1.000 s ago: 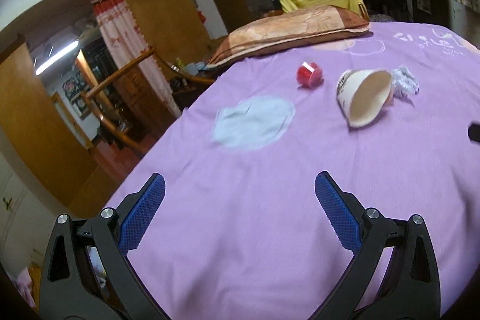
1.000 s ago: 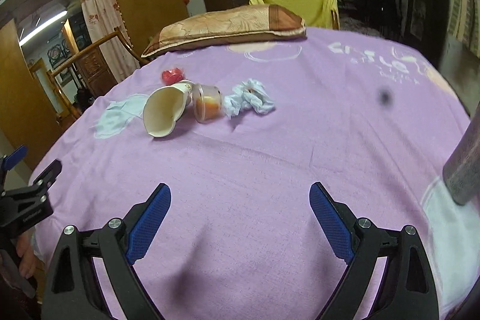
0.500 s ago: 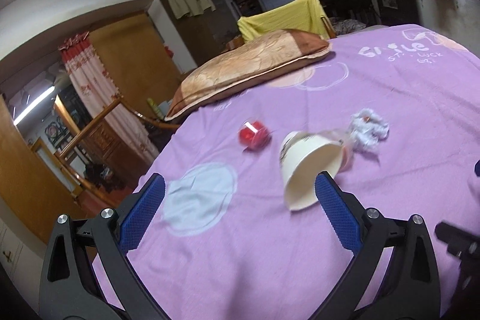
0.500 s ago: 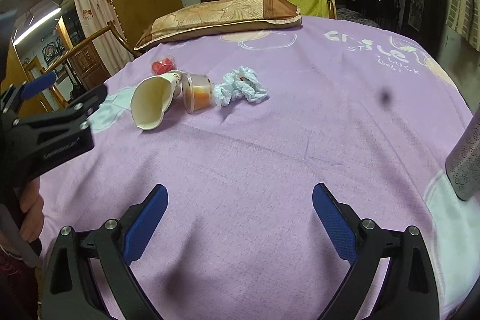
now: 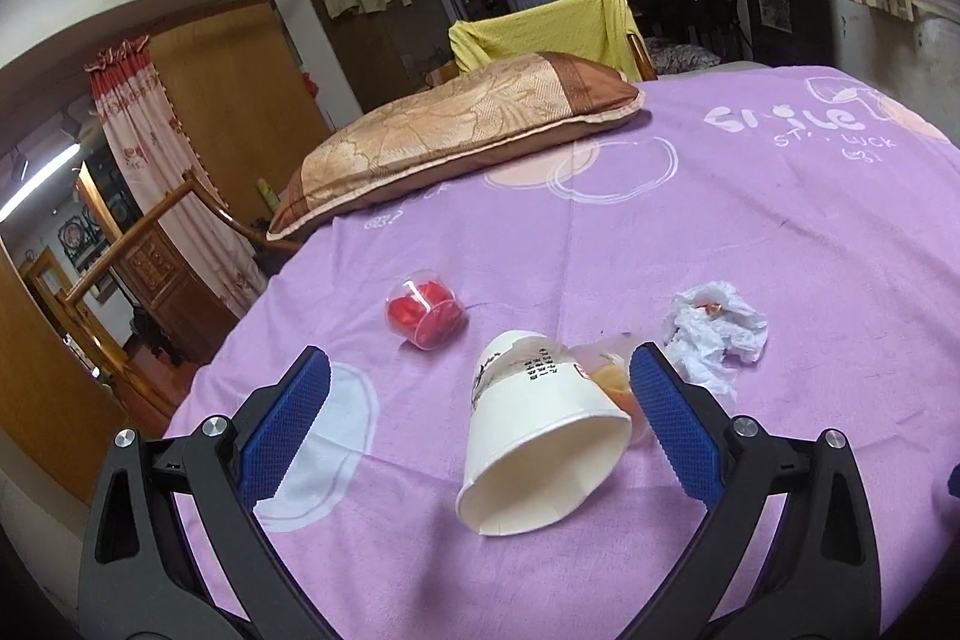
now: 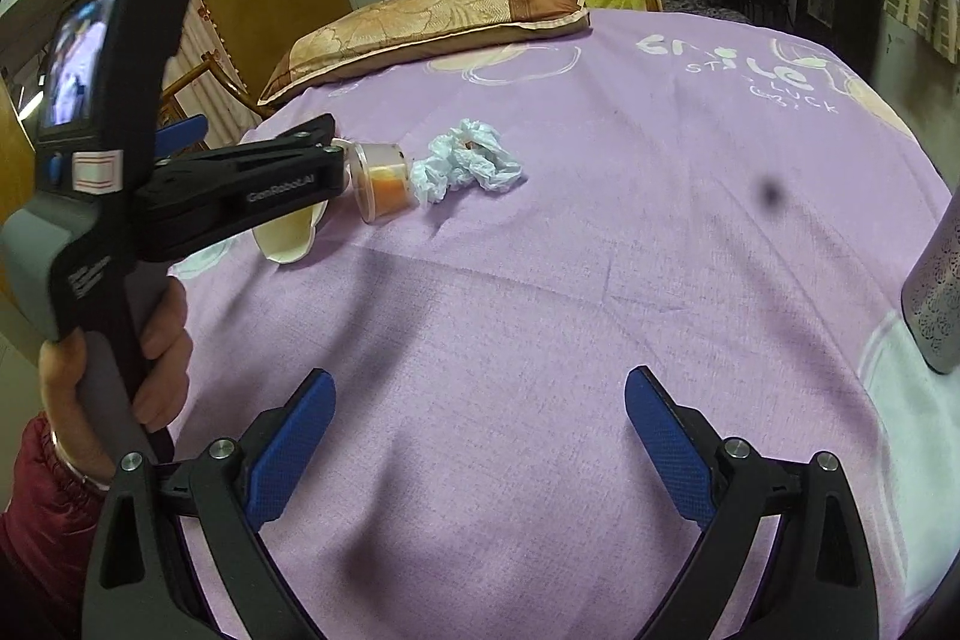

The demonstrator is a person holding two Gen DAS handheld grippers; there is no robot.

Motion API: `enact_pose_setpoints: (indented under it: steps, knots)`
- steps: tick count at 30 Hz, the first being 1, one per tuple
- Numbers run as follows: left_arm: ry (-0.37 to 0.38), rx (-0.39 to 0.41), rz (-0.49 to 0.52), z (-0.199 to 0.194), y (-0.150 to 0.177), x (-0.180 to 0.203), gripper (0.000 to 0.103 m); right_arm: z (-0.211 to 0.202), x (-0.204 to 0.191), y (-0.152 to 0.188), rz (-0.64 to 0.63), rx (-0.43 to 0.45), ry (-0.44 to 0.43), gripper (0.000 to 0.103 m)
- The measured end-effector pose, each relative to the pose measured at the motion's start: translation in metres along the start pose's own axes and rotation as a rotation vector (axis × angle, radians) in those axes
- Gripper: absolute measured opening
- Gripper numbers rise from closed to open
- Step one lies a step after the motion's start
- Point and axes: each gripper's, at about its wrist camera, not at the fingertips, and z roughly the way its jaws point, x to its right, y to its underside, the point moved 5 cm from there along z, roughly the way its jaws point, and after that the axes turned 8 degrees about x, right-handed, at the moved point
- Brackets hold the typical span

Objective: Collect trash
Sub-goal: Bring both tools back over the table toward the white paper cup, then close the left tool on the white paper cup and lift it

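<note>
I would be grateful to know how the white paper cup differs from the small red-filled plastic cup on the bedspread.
The paper cup is opaque white with black print; the red-filled cup is clear plastic. The paper cup is clearly larger. Its mouth shows it empty, while the red-filled cup holds red contents. The paper cup lies between the open left gripper fingers; the red-filled cup lies beyond. Both lie tipped over.

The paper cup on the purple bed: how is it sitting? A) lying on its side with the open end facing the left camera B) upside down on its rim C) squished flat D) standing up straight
A: the paper cup lies tipped over on the purple sheet, its open mouth facing the left wrist view.
</note>
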Motion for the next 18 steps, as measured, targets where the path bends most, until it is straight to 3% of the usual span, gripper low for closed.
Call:
enact_pose_setpoints:
  steps: [6,11,18]
  knots:
    - [-0.002,-0.086,-0.003,0.031,0.019,-0.005,0.096,0.003,-0.002,0.002,-0.007,-0.016,-0.003,0.096]
    - [-0.076,-0.123,0.029,0.039,0.030,-0.016,0.096,0.003,-0.001,0.003,-0.005,-0.023,-0.005,0.096]
    - [-0.053,-0.152,0.044,0.038,0.040,-0.018,0.096,0.007,0.003,0.005,0.002,-0.038,-0.003,0.096]
